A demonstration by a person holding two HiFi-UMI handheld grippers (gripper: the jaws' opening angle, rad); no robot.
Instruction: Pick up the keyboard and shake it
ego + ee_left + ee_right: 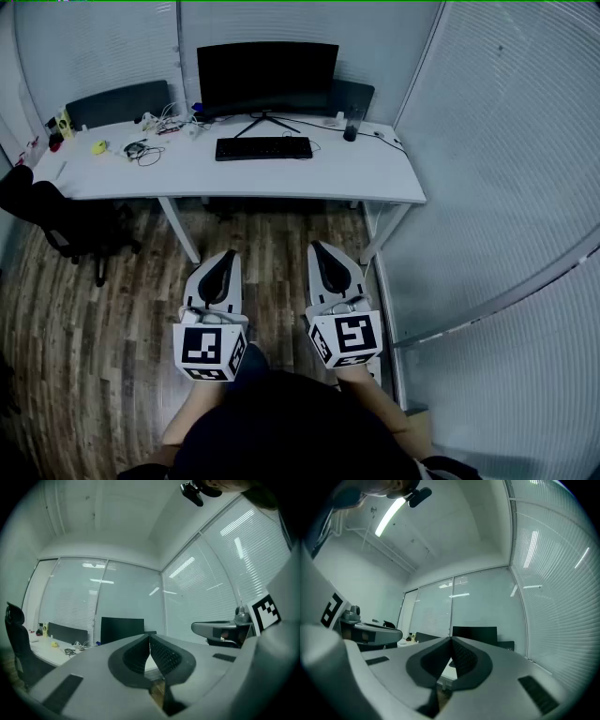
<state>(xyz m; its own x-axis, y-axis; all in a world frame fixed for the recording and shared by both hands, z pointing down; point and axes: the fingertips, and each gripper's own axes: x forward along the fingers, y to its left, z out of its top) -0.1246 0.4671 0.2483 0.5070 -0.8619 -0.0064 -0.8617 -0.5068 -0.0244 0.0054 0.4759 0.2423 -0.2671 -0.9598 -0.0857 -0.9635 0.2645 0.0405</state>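
Keyboard (263, 148): flat at mid-desk (394, 183), before monitor (267, 77), untouched. Left gripper (228, 255) and right gripper (319, 248): jaws closed on nothing, over the floor, well short of the desk; best opened on approach, one short end each, lifted level. Nearby: stand (265, 122) just behind, cup (351, 125) right, cables (141, 150) and chair (66, 225) left.

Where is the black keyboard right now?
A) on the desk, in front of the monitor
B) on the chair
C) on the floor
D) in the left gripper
A: the keyboard lies on the white desk, just in front of the monitor.
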